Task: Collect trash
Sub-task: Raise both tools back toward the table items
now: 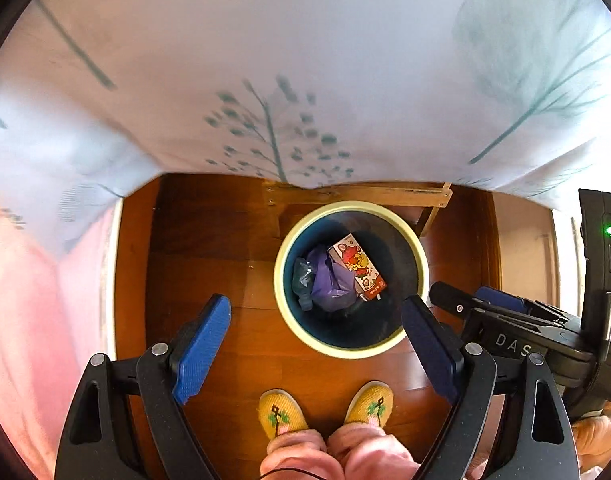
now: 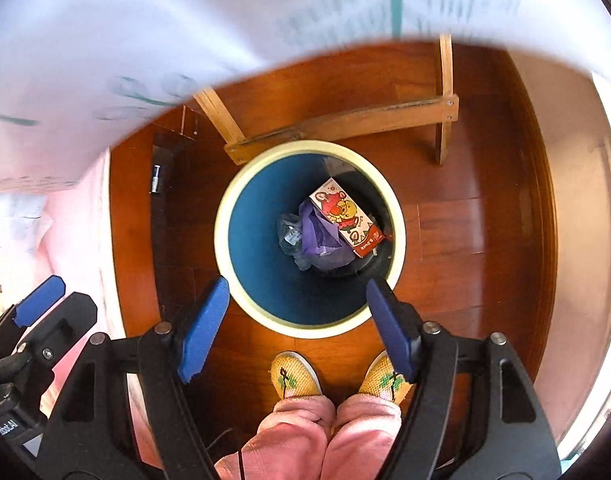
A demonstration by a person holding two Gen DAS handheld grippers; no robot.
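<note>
Wooden floor (image 2: pixel 465 240): bin (image 2: pixel 241 188) holds carton (image 2: pixel 345 216) (bags too).

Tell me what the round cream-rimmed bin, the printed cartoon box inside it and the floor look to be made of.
Round cream-rimmed bin: probably plastic, smooth matte blue inner wall. Printed cartoon box: thin cardboard, glossy print, crisp folded edges. Floor: varnished reddish wood, with plank seams and sheen.
</note>
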